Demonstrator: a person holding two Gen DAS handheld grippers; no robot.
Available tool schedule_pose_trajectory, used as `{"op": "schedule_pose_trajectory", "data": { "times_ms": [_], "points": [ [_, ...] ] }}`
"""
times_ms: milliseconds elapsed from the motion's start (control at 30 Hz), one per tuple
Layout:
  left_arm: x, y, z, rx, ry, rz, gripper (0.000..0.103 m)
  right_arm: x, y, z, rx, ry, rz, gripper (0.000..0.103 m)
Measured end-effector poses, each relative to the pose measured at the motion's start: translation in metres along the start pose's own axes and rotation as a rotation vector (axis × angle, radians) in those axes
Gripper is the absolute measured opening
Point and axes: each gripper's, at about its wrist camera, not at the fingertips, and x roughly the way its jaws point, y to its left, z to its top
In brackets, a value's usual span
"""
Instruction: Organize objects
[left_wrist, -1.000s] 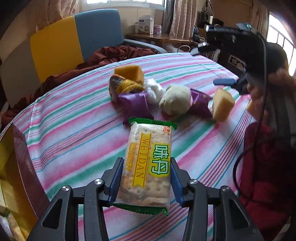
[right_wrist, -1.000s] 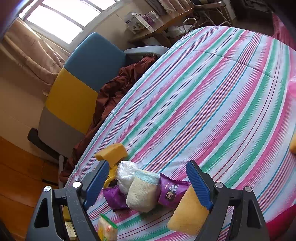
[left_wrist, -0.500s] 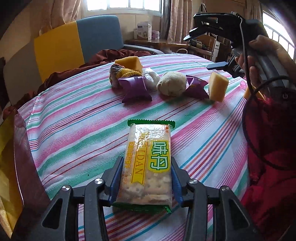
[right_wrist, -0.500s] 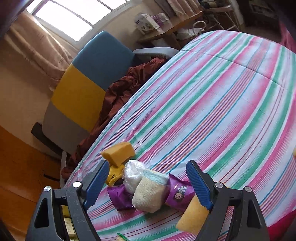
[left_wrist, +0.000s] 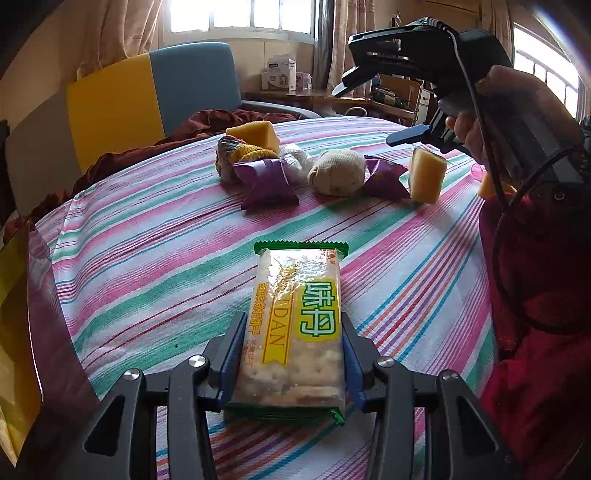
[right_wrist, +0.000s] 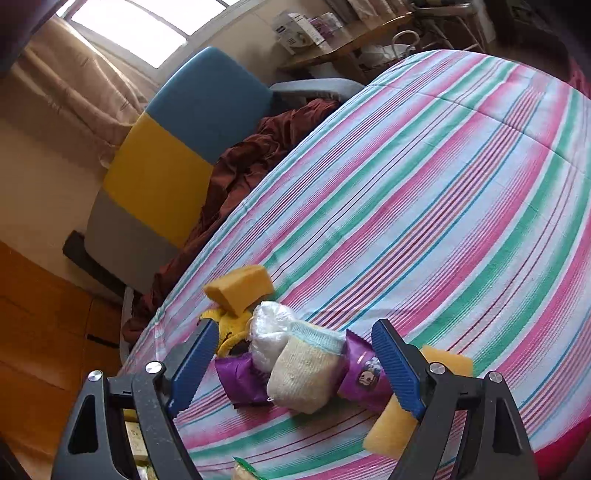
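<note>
the left gripper (left_wrist: 291, 363) pinches a cracker packet (left_wrist: 295, 328) by its near end, blue pads pressed on both long sides, the packet's far end pointing out over the striped tablecloth (left_wrist: 147, 266). farther across the table lies a cluster of small things: a yellow sponge block (left_wrist: 253, 134) at the far left, a knitted yellow piece (left_wrist: 251, 153) under it, a purple snack pouch (left_wrist: 267, 181) in front, a white plastic-wrapped bundle (left_wrist: 295, 162), a cream rolled sock (left_wrist: 338, 171), a second purple pouch (left_wrist: 384, 179), and another sponge block (left_wrist: 426, 177) at the right. the right gripper (right_wrist: 295, 363) hangs above this cluster with jaws spread wide and nothing between the pads, held by a hand (left_wrist: 476, 122). a blue and yellow chair (left_wrist: 147, 92) stands beyond the table's far left edge, with a dark red cloth (left_wrist: 207, 125) draped by it.
</note>
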Motion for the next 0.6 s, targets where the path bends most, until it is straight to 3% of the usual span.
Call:
{"op": "schedule_pose_trajectory", "data": {
  "times_ms": [200, 300, 467, 600],
  "points": [
    [0.001, 0.001, -0.002, 0.004, -0.027, -0.013, 0.047, 0.013, 0.022, -0.012, -0.115, 0.057, 0.004, 0.086],
    [0.001, 0.003, -0.003, -0.002, -0.039, -0.023, 0.047, 0.018, 0.03, -0.015, -0.164, 0.057, -0.034, 0.086],
    [0.001, 0.005, -0.004, -0.014, -0.047, -0.04, 0.047, 0.006, 0.01, -0.002, -0.074, -0.004, -0.063, 0.086],
    [0.0, 0.007, -0.004, -0.019, -0.051, -0.05, 0.047, 0.008, 0.003, 0.002, -0.038, 0.017, -0.041, 0.084]
  ]
}}
